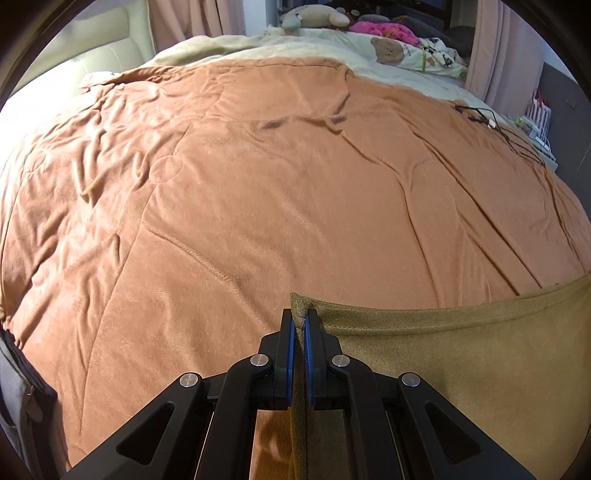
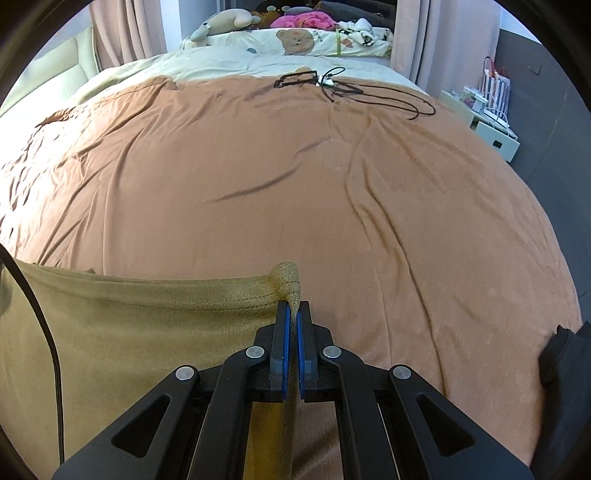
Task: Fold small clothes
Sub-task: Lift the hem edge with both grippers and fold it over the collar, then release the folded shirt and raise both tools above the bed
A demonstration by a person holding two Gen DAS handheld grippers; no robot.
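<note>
Stretching sideways, olive garment (image 1: 461,354) hem clamped between left gripper (image 1: 302,325) and right gripper (image 2: 291,314)

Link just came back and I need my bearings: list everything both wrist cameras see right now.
garment: one, olive-brown, stretched between the two grippers above the near part of the bed, each top corner pinched.
blanket: one, orange-brown, wrinkled, covering most of the bed.
bedding: cream, beyond the blanket's far edge.
bear-print pillow: one, cream with a brown bear, at the far end.
plush toy: one, beige, far end on the left.
pink fabric: one heap, far end.
black cable: tangled, on the blanket's far right part.
curtains: pink, at the far end.
white shelf unit: one, right of the bed.
left gripper: shut on the garment's corner.
right gripper: shut on the other corner.
</note>
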